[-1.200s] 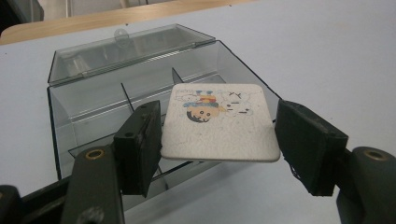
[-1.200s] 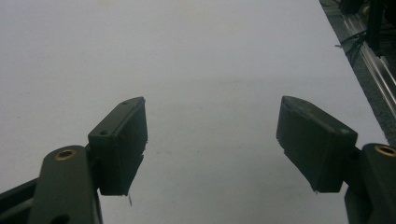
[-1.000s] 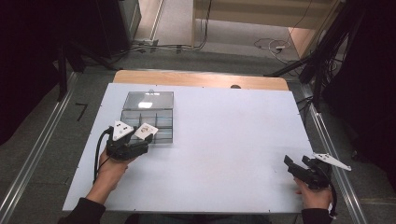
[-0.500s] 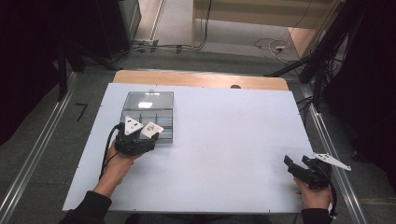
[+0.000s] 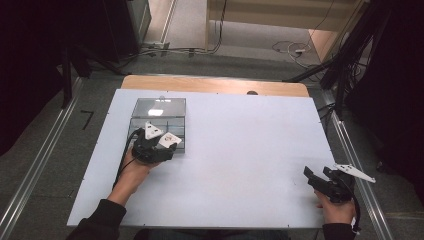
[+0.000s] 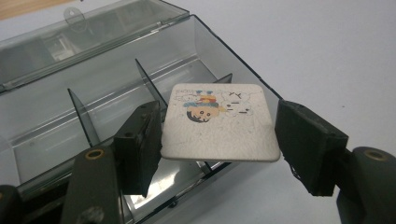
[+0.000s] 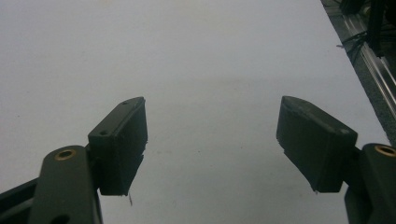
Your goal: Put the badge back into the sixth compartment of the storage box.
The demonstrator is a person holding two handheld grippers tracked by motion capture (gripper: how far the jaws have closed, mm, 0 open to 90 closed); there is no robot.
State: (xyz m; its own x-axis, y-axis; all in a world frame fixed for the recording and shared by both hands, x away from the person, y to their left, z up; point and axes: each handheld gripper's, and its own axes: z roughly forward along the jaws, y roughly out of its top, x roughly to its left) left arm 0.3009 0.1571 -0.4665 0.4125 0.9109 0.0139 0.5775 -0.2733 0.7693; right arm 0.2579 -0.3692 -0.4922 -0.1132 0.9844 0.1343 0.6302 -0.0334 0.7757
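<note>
Coaster (image 6: pixel 219 123): square, white, w/ a cartoon print, pinched flat by its two side edges in the left gripper (image 6: pixel 215 140), both pads pressing on it. It hangs level over the near-right compartment of the box (image 6: pixel 56 126), above the dividers, not resting on the floor of it. Box is clear grey plastic, lid (image 6: pixel 84 32) thrown open toward the far side, sitting at the table's (image 5: pixel 240 150) left-centre. In the high view the left gripper (image 5: pixel 152 147) sits at the box's (image 5: pixel 160 112) near edge. Right gripper (image 5: pixel 325 182) is at the near-right corner, well apart from the box; its jaws are spread wide w/ nothing between, only bare white table (image 7: pixel 201 70) ahead.
</note>
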